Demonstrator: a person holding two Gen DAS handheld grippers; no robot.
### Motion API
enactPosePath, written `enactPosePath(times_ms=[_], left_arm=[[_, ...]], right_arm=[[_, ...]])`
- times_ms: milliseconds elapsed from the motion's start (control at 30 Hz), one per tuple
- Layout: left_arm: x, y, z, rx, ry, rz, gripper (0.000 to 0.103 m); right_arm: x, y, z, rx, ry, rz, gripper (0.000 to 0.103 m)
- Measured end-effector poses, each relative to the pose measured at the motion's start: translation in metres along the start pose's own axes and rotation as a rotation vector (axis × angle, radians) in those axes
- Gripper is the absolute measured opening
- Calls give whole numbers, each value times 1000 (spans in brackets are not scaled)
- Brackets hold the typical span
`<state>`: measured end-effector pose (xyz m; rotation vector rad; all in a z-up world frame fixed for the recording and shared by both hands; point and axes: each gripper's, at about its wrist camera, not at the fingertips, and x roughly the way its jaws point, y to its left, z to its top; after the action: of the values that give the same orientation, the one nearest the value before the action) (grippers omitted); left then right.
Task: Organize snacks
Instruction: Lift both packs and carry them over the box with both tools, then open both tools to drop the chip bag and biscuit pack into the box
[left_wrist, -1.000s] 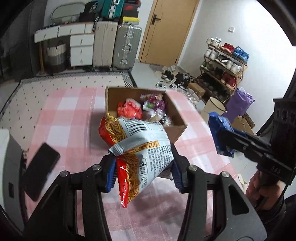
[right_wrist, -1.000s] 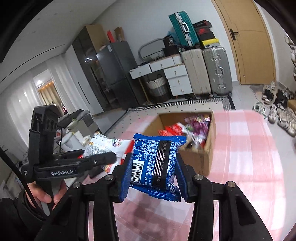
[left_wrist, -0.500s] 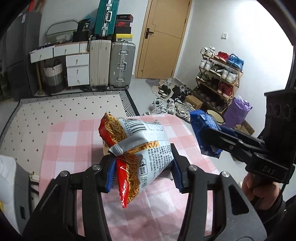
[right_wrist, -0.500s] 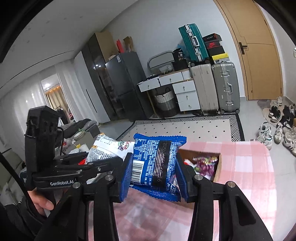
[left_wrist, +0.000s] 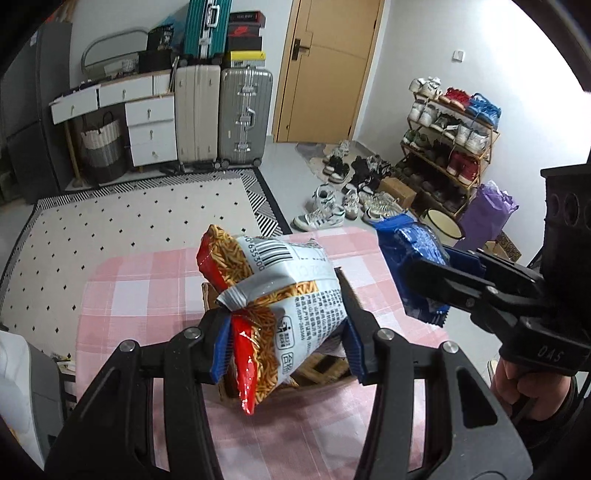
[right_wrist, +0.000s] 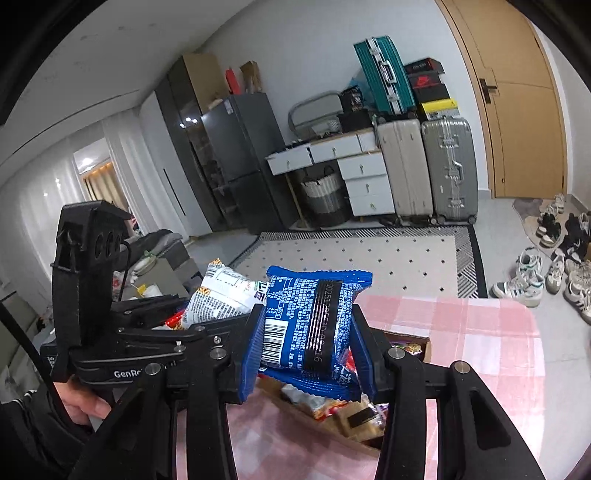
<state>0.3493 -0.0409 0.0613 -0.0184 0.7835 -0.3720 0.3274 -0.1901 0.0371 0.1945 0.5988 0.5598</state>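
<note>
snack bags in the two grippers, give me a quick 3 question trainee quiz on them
1. True or false: the left gripper is shut on the blue bag.
2. What lies below both grippers on the pink checked cloth? A) cardboard box B) basket C) tray
3. What colour is the barcode panel on the noodle snack bag?

Key: 1 false, the right gripper holds it. 2 A. 3 white.

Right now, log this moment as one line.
left gripper: shut on chip bag | right gripper: shut on blue packet | cardboard box: below
</note>
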Motion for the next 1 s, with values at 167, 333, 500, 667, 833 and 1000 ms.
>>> enactPosePath(times_ms=[167, 333, 500, 667, 833, 1000], left_arm=[[56, 14, 3, -6, 51, -8, 46], [93, 20, -2, 0, 75, -10, 47], [124, 20, -8, 3, 109, -6, 47], [141, 22, -14, -2, 131, -1, 52], [129, 20, -20, 10, 96, 9, 78], [91, 14, -30, 19, 41, 22, 78]], right_arm=[[39, -23, -3, 11, 37, -19, 44], [74, -43, -12, 19, 77, -27, 44], [98, -54, -20, 23, 98, -38, 44], [106, -61, -26, 23, 99, -36, 53], [93, -59, -31, 4, 82, -41, 53], [67, -51, -29, 3, 37, -48, 58]])
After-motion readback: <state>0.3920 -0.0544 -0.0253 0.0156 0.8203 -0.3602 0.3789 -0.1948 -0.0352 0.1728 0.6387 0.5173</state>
